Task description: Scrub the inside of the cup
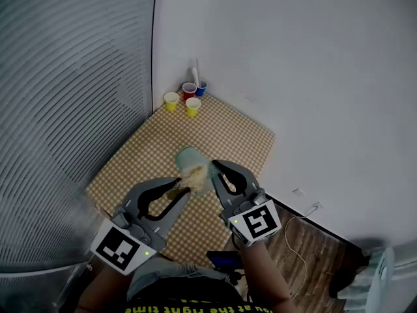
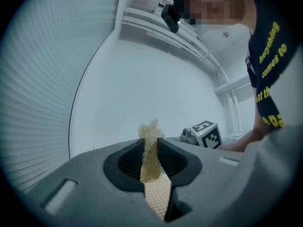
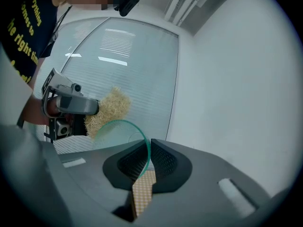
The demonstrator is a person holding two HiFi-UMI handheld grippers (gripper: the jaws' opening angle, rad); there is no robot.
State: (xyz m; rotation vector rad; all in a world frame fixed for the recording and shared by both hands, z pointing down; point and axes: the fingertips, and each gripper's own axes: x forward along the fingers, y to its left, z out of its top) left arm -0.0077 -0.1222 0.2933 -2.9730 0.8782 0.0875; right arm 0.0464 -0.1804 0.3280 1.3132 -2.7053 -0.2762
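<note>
Right hand-held gripper (image 3: 147, 143) is clamping down on the wall of the translucent green cup (image 3: 118, 131), jaws almost together with just the thin rim pinched between the pads, and it is holding that cup up in the air, tipped on its side above the checked cloth (image 1: 221, 132) covering the counter. In the head view the cup (image 1: 189, 155) is hanging between the two tools, just ahead of the right hand-held gripper (image 1: 213, 172). Over on the other side, the left hand-held gripper (image 2: 150, 141) is squeezing a tan fibrous scrubber (image 2: 150, 148), jaws narrowly parted around it, with a tuft sticking out past the tips. From above, the left hand-held gripper (image 1: 184, 186) is bringing the scrubber (image 1: 195, 173) right against the cup's mouth; how deep it is sitting inside is hard to tell. At the cloth's far corner, two yellow paper cups (image 1: 171, 100), a red one (image 1: 189, 90) and a blue one (image 1: 202, 87) are standing together by the wall.
</note>
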